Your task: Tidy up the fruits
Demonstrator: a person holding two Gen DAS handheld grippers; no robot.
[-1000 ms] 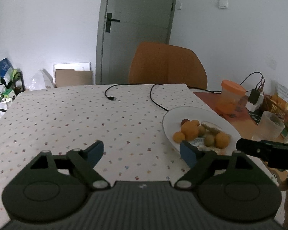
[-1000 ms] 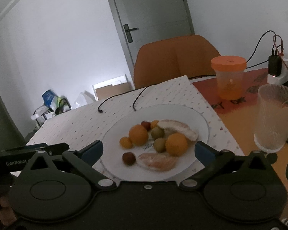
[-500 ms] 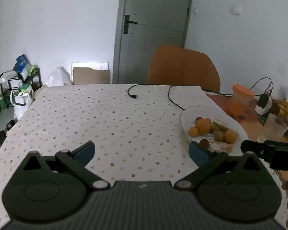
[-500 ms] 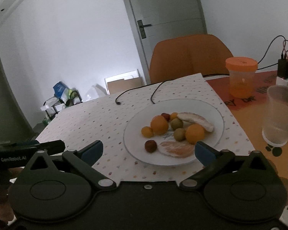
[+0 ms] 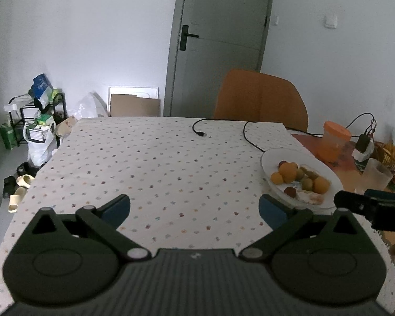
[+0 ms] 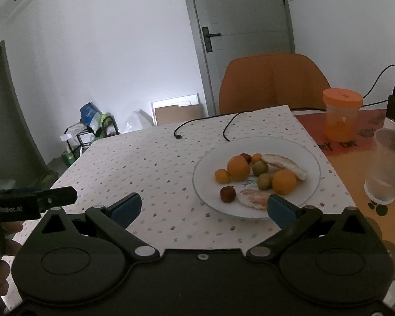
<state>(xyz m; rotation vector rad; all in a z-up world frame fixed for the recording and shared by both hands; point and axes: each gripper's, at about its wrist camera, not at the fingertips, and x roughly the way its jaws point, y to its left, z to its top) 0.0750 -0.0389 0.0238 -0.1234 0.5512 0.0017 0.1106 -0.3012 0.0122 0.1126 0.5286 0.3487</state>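
A white plate (image 6: 300, 152) on the dotted tablecloth holds several fruits: a large orange (image 6: 238, 168), a second orange (image 6: 284, 181), two green fruits (image 6: 260, 168), a dark red fruit (image 6: 227, 193) and peeled citrus pieces (image 6: 252, 197). My right gripper (image 6: 203, 207) hangs open just in front of the plate, nothing between its fingers. My left gripper (image 5: 193, 208) is open wide over bare cloth, with the plate (image 5: 267, 155) off to its right. Each gripper's side shows at the edge of the other's view.
An orange-lidded jar (image 6: 341, 115) and a clear ribbed cup (image 6: 387, 166) stand right of the plate on an orange mat. A black cable (image 6: 197, 126) lies behind the plate. An orange chair (image 6: 273, 81) stands at the far table edge.
Both grippers have drawn back from the plate, which now looks smaller and farther off. The left gripper's jaws have spread wider.
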